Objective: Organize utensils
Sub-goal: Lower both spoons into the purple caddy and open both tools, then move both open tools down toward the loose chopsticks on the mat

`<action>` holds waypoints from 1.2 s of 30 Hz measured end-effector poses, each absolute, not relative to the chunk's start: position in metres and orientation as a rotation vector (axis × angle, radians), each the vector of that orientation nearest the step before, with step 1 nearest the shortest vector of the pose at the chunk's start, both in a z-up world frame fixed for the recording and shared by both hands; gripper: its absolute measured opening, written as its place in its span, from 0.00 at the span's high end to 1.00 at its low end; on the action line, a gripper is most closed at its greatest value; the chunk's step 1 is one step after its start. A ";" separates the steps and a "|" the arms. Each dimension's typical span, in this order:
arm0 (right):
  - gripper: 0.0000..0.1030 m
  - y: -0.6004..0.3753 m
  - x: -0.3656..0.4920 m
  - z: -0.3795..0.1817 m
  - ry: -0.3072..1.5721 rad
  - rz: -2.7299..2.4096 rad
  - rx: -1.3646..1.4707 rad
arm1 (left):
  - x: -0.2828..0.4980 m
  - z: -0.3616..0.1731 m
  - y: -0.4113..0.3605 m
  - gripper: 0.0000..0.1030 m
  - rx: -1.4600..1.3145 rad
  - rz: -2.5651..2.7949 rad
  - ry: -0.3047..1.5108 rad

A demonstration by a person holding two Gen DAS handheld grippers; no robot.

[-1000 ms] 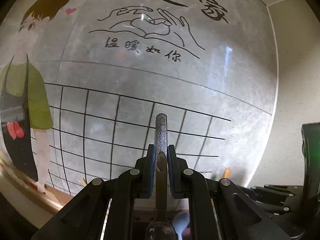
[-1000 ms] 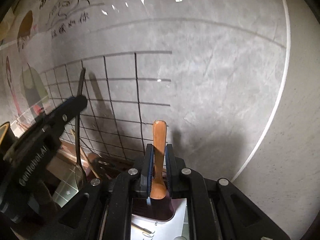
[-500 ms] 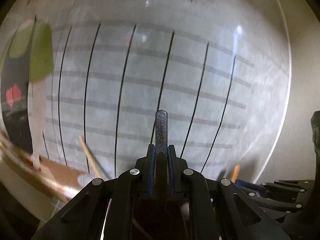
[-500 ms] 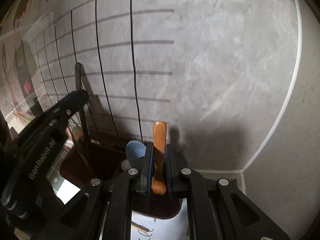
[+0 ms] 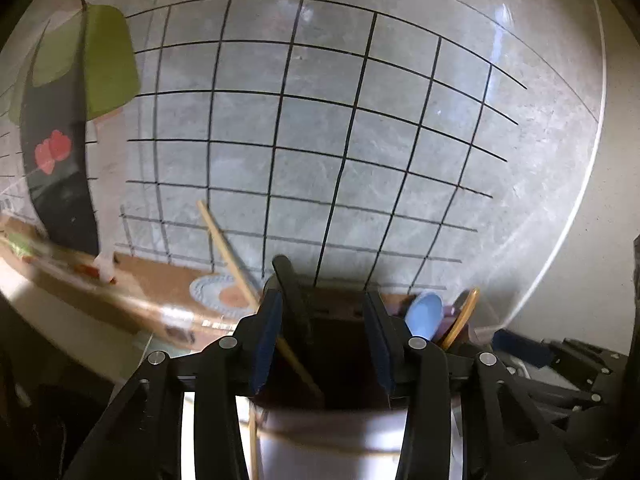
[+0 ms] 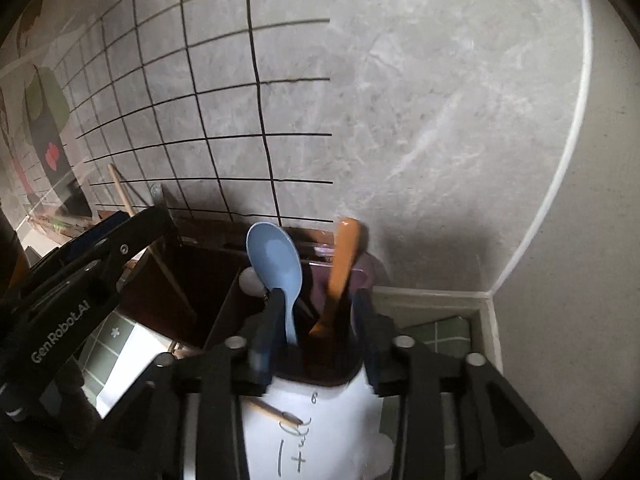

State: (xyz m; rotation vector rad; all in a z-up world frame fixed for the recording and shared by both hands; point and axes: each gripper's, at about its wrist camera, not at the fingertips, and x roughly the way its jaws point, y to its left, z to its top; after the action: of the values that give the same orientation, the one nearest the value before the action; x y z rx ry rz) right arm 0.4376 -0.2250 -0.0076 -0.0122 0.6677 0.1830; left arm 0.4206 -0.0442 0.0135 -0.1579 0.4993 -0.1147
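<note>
A white utensil holder with dark compartments stands under both grippers. My left gripper hangs over one compartment, jaws opening. A dark metal utensil handle leans by its left pad, free of the right pad, and a chopstick slants beside it. My right gripper is over the holder, jaws opening. The wooden spoon stands loose between its pads, with a blue spoon just to its left. The left gripper shows at the left of the right wrist view.
Close behind the holder is a marble wall with a black grid and a cartoon decal. A wall corner closes the right side. Green tiles lie by the holder. A brown patterned surface lies to the left.
Both grippers have sunk and tipped down toward the holder. Both jaws have parted: the metal utensil and the wooden spoon were let go and now stand in the holder.
</note>
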 end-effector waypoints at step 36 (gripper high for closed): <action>0.28 -0.164 0.416 -0.105 0.854 0.298 -0.351 | 0.292 -0.098 0.015 0.35 -0.142 -0.146 1.018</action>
State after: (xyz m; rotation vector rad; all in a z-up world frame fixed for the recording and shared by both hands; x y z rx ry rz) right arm 0.4165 -0.1644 -0.1047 -0.3514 0.8536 0.2976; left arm 0.2924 0.0152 -0.0976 -0.1416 1.0178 -0.1457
